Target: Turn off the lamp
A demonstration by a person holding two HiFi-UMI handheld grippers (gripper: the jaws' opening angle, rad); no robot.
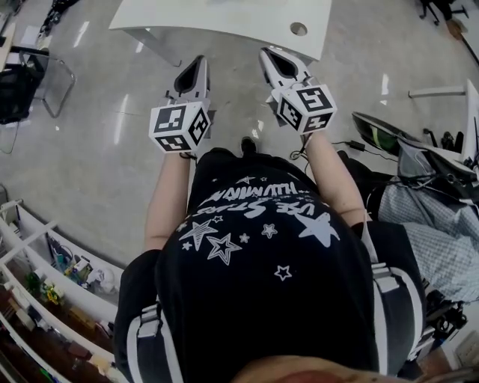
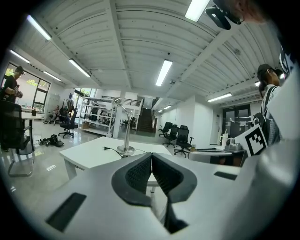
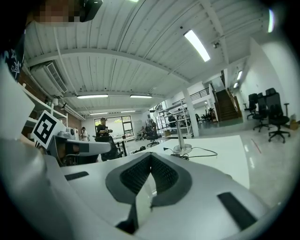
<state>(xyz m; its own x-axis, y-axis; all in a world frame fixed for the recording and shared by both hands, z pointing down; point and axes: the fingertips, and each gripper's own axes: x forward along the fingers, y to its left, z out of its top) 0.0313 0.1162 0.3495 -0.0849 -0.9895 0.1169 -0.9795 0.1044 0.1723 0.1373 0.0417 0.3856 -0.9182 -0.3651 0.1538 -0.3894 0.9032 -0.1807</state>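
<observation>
Left tongs and right tongs both pinched together, holding nothing; lamp stands on the white tabletop ahead.

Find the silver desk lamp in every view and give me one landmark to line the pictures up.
Head view: the silver desk lamp with a round base is not clearly seen. A small grey disc near the edge of the white rectangular table may be it.
Left gripper view: the lamp stands just left of centre, on the table.
Right gripper view: the lamp stands right of centre.
Shared landmark: the table.
</observation>
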